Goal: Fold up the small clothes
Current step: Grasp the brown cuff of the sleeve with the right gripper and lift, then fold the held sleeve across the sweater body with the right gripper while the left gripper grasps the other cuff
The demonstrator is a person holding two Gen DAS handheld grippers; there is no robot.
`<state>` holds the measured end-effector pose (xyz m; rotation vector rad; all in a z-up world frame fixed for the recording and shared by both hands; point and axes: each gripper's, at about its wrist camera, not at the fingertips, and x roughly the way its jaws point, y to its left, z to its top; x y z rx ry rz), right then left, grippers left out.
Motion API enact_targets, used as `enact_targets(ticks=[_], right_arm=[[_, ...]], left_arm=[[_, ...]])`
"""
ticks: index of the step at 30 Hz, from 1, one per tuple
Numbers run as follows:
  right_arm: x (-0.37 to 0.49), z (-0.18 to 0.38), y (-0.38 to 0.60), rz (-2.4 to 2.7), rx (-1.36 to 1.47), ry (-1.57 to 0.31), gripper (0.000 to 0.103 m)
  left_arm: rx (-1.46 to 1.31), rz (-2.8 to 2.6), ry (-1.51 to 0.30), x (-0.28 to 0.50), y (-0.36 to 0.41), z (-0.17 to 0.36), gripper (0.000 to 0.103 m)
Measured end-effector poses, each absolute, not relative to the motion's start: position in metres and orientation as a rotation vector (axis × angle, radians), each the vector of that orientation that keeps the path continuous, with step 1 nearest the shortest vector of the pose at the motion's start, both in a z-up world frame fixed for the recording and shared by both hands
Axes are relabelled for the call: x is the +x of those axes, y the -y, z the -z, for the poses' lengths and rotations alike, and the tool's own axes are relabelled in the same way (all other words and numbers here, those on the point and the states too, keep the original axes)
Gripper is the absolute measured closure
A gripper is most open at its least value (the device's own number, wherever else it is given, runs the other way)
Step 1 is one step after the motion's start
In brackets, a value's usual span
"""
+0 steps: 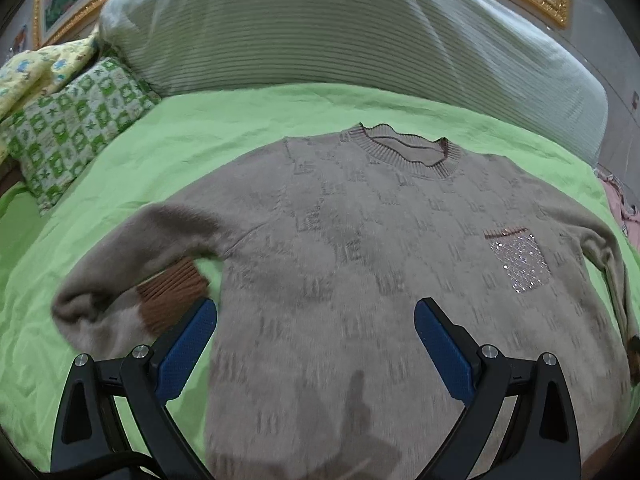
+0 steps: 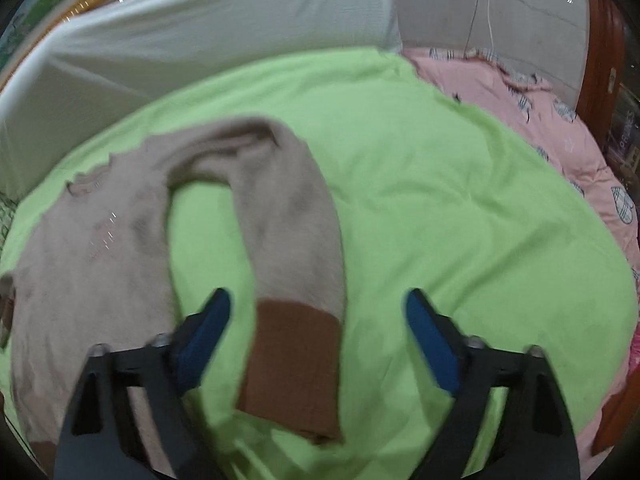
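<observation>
Sweater (image 1: 360, 240), beige and fuzzy with a woven letter pattern, lies face up and spread flat on the green sheet (image 1: 240, 120) of the bed, neckline (image 1: 404, 152) toward the big ribbed white pillow (image 1: 320, 28). A sparkly sequin pocket (image 1: 520, 260) sits on its chest at the right of the left wrist view. In that view one sleeve (image 1: 132, 260) is bent back on itself, so its brown ribbed cuff (image 1: 172, 296) lies just beside the body of the sweater. The left gripper (image 1: 316, 320) hovers above the lower part of the sweater with its blue-padded jaws spread wide and nothing between them.

In the right wrist view, which is blurred, the other sleeve (image 2: 288, 208) curves away from the body and runs down over the green sheet, ending in a brown cuff (image 2: 292, 368). The right gripper (image 2: 318, 308) stands over that cuff, jaws apart on either side of it, the pads not pressing on it; the cuff lies nearer the left-hand jaw.

A green-and-white checked cushion (image 1: 76, 132) lies at the left of the bed, a pink blanket (image 2: 540, 120) at the right.
</observation>
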<state>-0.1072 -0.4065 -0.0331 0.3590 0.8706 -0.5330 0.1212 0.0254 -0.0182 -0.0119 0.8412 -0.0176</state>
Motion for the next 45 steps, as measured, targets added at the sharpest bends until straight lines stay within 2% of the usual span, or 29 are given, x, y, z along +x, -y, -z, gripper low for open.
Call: enact_targets(ticks=[1,2,3,4,8,10,16,18,19,20,22,25,32,37,38,39,40,41,42,43,45], right_arm=[[-0.105,0.038,0.412,0.507,0.385,-0.88,0.054],[-0.103,0.041,0.415,0.478,0.411,-0.889,0.082],[-0.105,0.039,0.42,0.473,0.425,-0.875,0.087],[-0.108,0.032,0.425,0.478,0.441,-0.843,0.09],[-0.103,-0.018,0.457,0.459,0.545,-0.683,0.091],[-0.081,-0.064,0.459,0.369,0.587,-0.581,0.091],[0.061,-0.152,0.338,-0.13,0.546,-0.48,0.092],[0.114,-0.156,0.276,-0.302,0.532,-0.506,0.086],[0.139,-0.152,0.242,-0.383,0.513,-0.539,0.069],[0.155,-0.146,0.217,-0.427,0.501,-0.575,0.045],[0.167,-0.134,0.192,-0.459,0.487,-0.61,0.031],[0.157,-0.116,0.193,-0.414,0.469,-0.616,0.031],[0.115,-0.07,0.32,-0.04,0.57,-0.693,0.031],[0.108,-0.051,0.382,0.141,0.608,-0.698,0.031],[0.108,-0.046,0.39,0.155,0.614,-0.703,0.031],[0.11,-0.042,0.395,0.164,0.618,-0.709,0.031],[0.114,-0.039,0.397,0.17,0.617,-0.713,0.031],[0.12,-0.035,0.397,0.173,0.608,-0.717,0.031],[0.128,-0.032,0.395,0.171,0.593,-0.724,0.031],[0.133,-0.027,0.395,0.168,0.58,-0.731,0.031],[0.155,-0.017,0.387,0.151,0.532,-0.767,0.031]], left_arm=[[-0.008,0.02,-0.848,0.129,-0.024,0.022,0.004],[-0.017,0.029,-0.856,0.134,-0.024,0.024,0.004],[-0.013,0.034,-0.87,0.143,-0.023,0.03,0.004],[-0.012,0.032,-0.88,0.148,-0.023,0.034,0.004],[-0.039,0.022,-0.923,0.163,-0.034,0.047,0.004],[-0.075,0.026,-0.918,0.162,-0.042,0.044,0.004],[-0.15,0.037,-0.895,0.152,-0.057,0.028,0.004],[-0.172,0.044,-0.898,0.15,-0.06,0.025,0.004],[-0.192,0.051,-0.895,0.15,-0.062,0.025,0.004],[-0.201,0.053,-0.896,0.15,-0.064,0.025,0.004],[-0.204,0.055,-0.906,0.152,-0.066,0.027,0.004],[-0.229,0.069,-0.937,0.163,-0.066,0.037,0.004],[-0.402,0.062,-1.051,0.208,-0.069,0.072,0.004],[-0.466,-0.028,-1.04,0.252,-0.073,0.083,0.005],[-0.453,-0.034,-1.016,0.258,-0.07,0.081,0.01],[-0.431,-0.039,-1.0,0.261,-0.067,0.079,0.025],[-0.387,-0.055,-0.996,0.264,-0.063,0.075,0.035],[-0.35,-0.066,-0.991,0.264,-0.061,0.072,0.059],[-0.335,-0.059,-0.961,0.259,-0.064,0.066,0.09],[-0.358,-0.036,-0.945,0.255,-0.068,0.063,0.096],[-0.461,0.057,-0.885,0.244,-0.085,0.052,0.095]])
